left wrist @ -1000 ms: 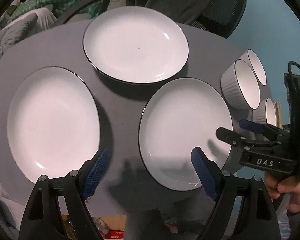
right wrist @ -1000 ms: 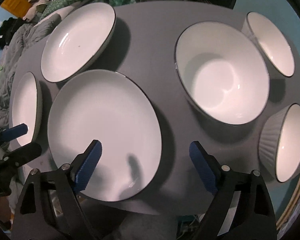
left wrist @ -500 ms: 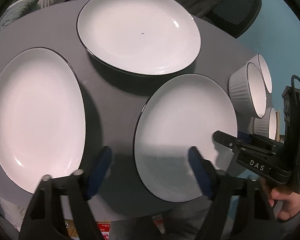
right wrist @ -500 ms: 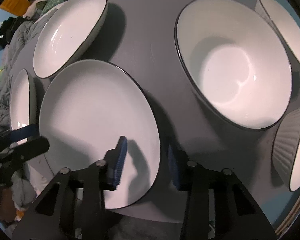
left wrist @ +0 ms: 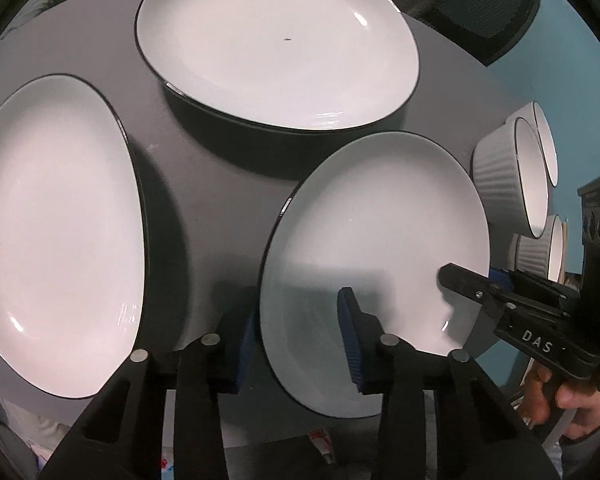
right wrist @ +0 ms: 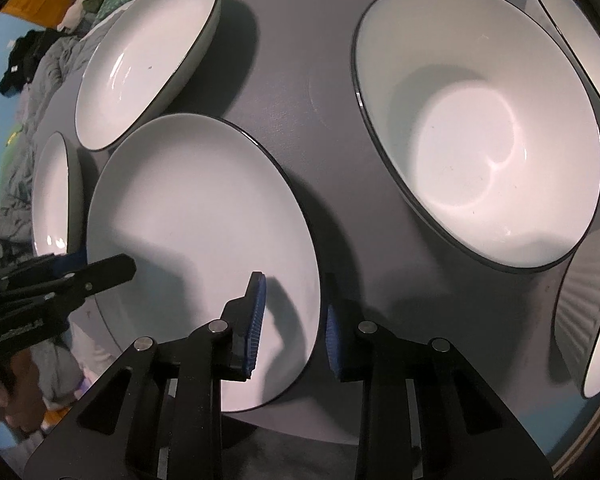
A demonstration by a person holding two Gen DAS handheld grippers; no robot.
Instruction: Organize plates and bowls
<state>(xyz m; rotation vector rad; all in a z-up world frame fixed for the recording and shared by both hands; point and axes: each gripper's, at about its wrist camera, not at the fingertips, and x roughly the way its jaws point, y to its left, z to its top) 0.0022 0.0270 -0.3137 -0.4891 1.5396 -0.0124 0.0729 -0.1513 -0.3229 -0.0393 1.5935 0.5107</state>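
**Both grippers closing on the near plate's opposite edges**

We see a white, dark-rimmed plate (left wrist: 376,240) lying flat at the near edge of the grey round table (left wrist: 204,184). Our left gripper (left wrist: 300,344) straddles its left rim, one blue pad outside the edge and one over the white face; the jaws are closing, and we cannot tell whether the pads press the rim yet. Our right gripper (right wrist: 292,324) straddles the plate's opposite rim the same way, jaws also closing, a narrow gap visible around the edge.

In the left wrist view the right gripper's body carries the white letters "DAS", with a hand (left wrist: 560,404) wrapped around its handle. In the right wrist view the left gripper shows a small white label, too blurred to read.

Two more plates sit on the table, one far (left wrist: 276,40) and one to the left (left wrist: 56,232). A large white bowl (right wrist: 480,128) stands right of the held-at plate, with ribbed bowls (left wrist: 508,176) beyond it.
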